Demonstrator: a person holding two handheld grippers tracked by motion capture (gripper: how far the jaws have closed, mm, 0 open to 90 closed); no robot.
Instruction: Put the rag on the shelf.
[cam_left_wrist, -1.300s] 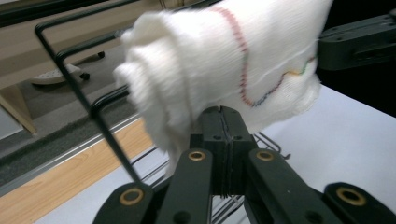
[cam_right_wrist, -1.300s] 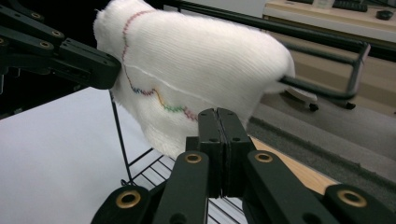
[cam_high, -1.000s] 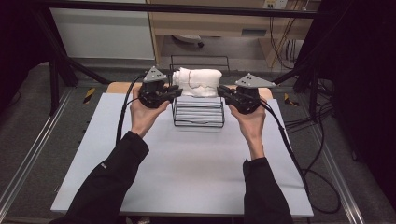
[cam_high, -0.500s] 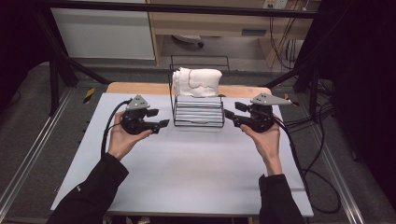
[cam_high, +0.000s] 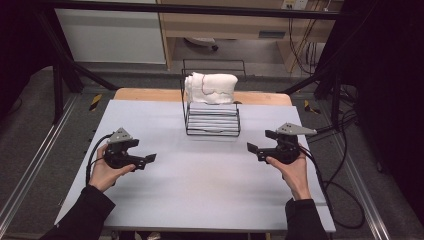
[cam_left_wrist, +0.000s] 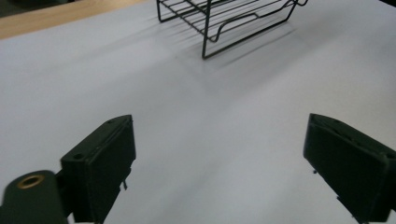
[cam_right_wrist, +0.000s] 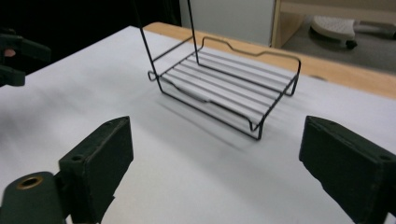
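On the upper tier of the wire rack (cam_high: 212, 117) lies the folded white towel (cam_high: 211, 88); both tools, left (cam_high: 142, 160) and right (cam_high: 257, 148), have just opened, empty, now withdrawn nearer the person, so placement looks finished.

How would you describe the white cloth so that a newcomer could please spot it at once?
Start at the grey table and look to its far middle edge, where a black wire rack stands. The folded white cloth lies on the rack's top shelf, the only soft, pale thing among dark wires.
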